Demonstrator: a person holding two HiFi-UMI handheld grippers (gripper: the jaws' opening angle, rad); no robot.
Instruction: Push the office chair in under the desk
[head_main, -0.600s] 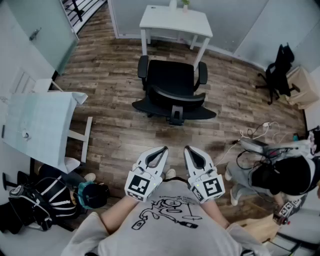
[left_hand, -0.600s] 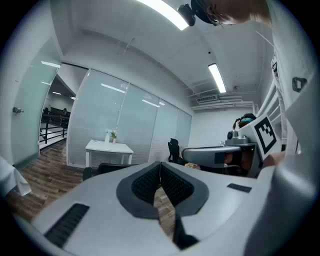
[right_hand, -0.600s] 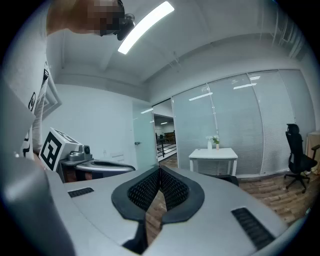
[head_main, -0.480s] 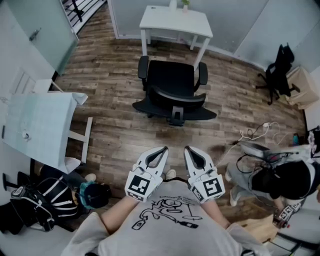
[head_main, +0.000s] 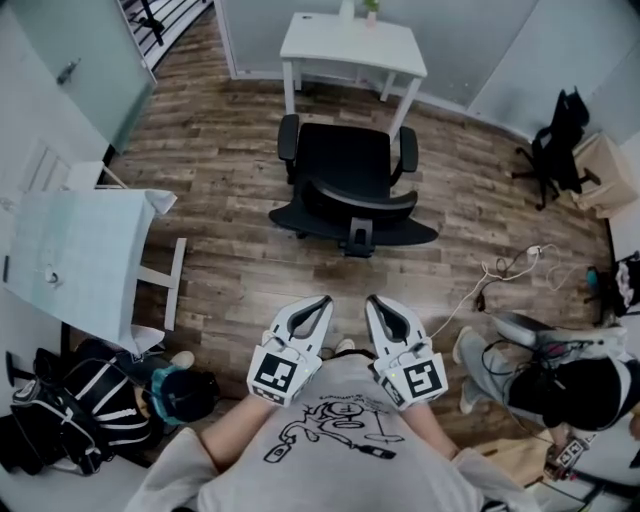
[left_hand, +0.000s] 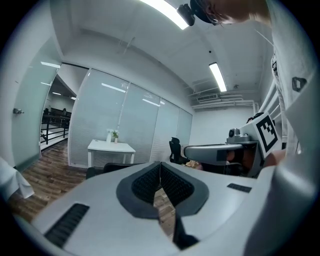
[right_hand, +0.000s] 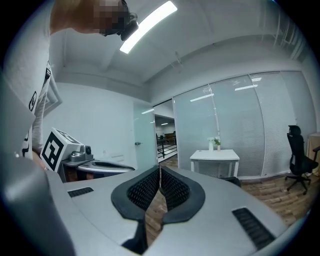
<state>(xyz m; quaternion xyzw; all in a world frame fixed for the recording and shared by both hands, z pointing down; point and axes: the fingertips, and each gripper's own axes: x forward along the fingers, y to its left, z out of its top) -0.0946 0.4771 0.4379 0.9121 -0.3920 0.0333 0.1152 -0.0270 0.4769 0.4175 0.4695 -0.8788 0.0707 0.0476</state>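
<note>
A black office chair (head_main: 348, 178) with armrests stands on the wood floor, its back toward me, just in front of a small white desk (head_main: 352, 42) by the glass wall. The desk (left_hand: 111, 147) shows far off in the left gripper view, and the desk (right_hand: 215, 156) also in the right gripper view. My left gripper (head_main: 322, 302) and right gripper (head_main: 374, 302) are held side by side close to my chest, well short of the chair. Both are shut with nothing between the jaws.
A white table (head_main: 70, 250) stands at the left with a black bag (head_main: 70, 420) below it. A second black chair (head_main: 558, 150) stands at the far right. A person (head_main: 560, 375) crouches at the right beside cables (head_main: 500, 275) on the floor.
The view has shifted slightly, so the chair sits a little lower in the frame. The person at the right has moved lower. Both grippers keep their pose.
</note>
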